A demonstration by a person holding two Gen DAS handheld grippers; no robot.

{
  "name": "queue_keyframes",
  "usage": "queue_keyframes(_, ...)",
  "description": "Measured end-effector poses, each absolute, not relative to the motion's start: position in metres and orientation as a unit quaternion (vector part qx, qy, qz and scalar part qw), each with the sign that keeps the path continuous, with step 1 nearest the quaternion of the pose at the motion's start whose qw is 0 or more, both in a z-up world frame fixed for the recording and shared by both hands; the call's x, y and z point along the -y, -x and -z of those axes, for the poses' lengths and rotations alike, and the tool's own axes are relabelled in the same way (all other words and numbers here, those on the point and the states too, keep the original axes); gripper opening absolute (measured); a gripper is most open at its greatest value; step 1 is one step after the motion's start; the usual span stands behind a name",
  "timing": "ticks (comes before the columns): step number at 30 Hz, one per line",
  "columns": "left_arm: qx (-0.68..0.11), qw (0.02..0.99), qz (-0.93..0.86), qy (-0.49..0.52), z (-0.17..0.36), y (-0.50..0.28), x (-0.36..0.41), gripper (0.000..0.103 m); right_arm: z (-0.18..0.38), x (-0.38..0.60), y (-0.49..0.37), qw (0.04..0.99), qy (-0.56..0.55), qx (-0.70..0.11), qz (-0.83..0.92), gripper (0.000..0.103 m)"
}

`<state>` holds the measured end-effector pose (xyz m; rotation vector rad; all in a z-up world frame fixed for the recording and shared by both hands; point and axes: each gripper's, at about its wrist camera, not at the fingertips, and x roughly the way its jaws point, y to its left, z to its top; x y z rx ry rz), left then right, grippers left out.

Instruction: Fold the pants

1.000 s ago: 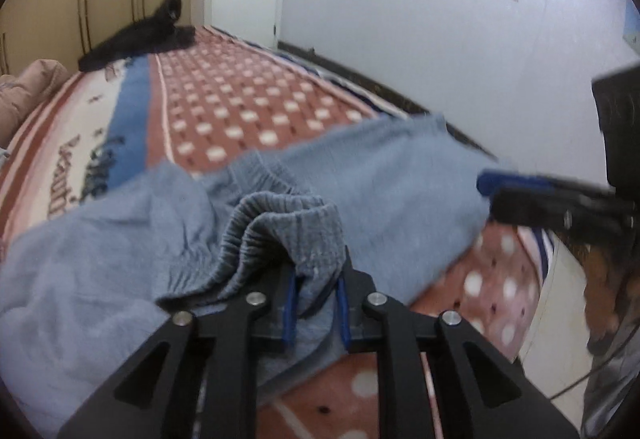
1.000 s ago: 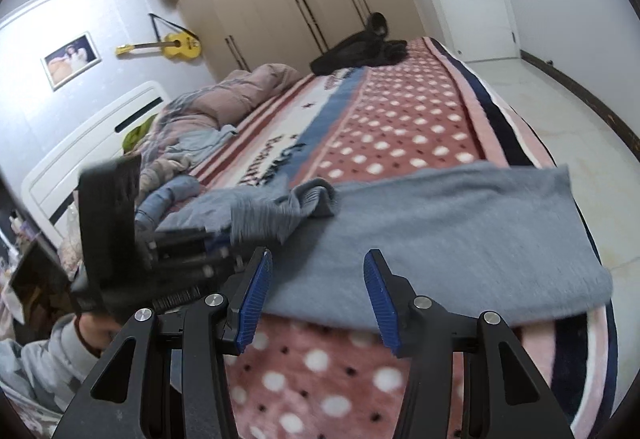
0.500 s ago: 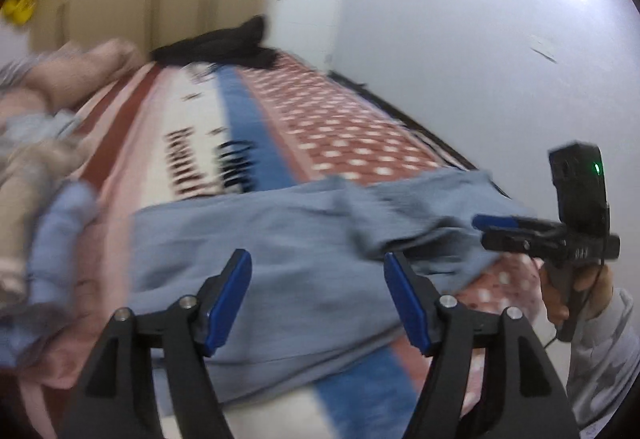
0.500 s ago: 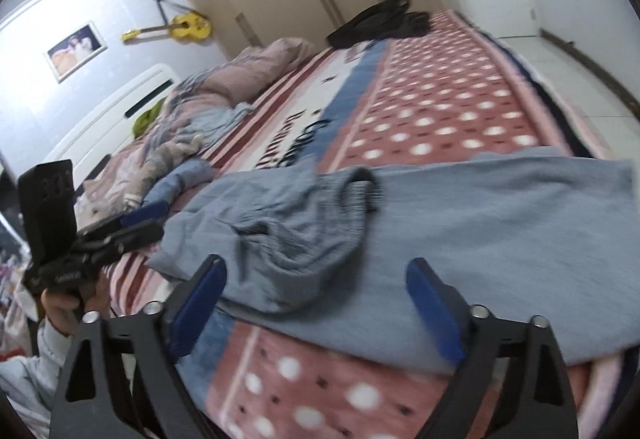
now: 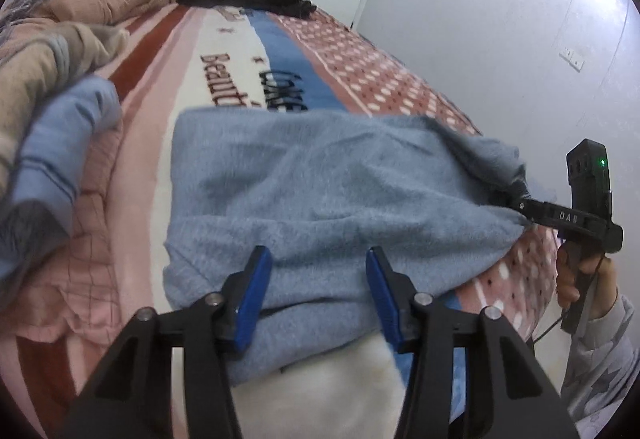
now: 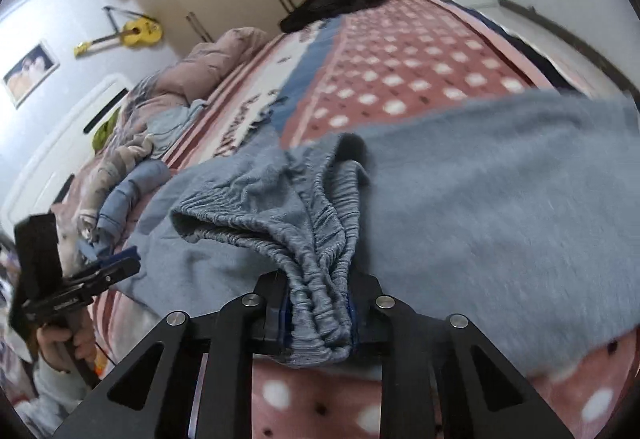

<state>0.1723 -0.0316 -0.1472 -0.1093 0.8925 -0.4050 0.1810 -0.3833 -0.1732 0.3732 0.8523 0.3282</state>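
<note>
A: How will the pants (image 5: 328, 199) handle?

B: Soft, fleecy and limp, I judge. Light enough for 1 gripper to lift, but they sag and bunch wherever nothing supports them. Nothing fragile, and the nap should give the pads good friction.

A: Where do they lie?

B: Across the near edge of the bed (image 5: 360, 67), on the patterned blanket, spread from the left side toward the right edge.

A: And the best place to take hold?

B: The ribbed elastic waistband (image 6: 320, 239); it is the thickest, firmest part. The right gripper (image 6: 318, 315) has exactly that: its jaws are clamped on the gathered waistband, with cloth filling the gap between the pads.

A: The left gripper (image 5: 316, 287)?

B: Its jaws stand apart above the folded near edge of the pants. Cloth lies below and between them, but the pads do not press on it.

A: What differs from 1 second ago?

B: Then the left gripper pinched the waistband and the right one hovered with its jaws parted over the cloth. Now the roles are swapped: the left has let go and shifted along the bed toward the left end of the pants, its jaws just closing somewhat, while the right has just closed on the waistband.
</note>
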Motion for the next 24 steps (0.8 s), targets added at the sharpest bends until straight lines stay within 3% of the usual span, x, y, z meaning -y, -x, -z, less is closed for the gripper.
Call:
queue_keyframes(3,-0.433,0.880,0.194,0.037,0.148,-0.165,0.033,0.046,0.182,0.398,-0.177,0.879,-0.200,-0.411,-0.138,0.023)
queue_keyframes(6,-0.431,0.880,0.197,0.025,0.137,-0.159,0.034,0.046,0.168,0.405,-0.173,0.893,-0.191,-0.393,-0.107,0.040)
queue_keyframes(7,-0.425,0.882,0.202,0.027,0.130,-0.157,0.032,0.047,0.157,0.407,-0.171,0.904,-0.172,-0.381,-0.086,0.041)
queue_keyframes(11,-0.390,0.897,0.201,0.044,0.097,-0.162,0.025,0.051,0.120,0.414,-0.159,0.928,-0.141,-0.336,-0.082,0.041)
queue_keyframes(15,-0.391,0.900,0.191,0.031,0.093,-0.180,0.033,0.051,0.098,0.387,-0.160,0.918,-0.125,-0.328,-0.186,0.041)
queue_keyframes(24,-0.453,0.877,0.158,0.012,0.156,-0.191,0.029,0.051,0.155,0.348,-0.222,0.894,-0.078,-0.405,-0.174,0.043)
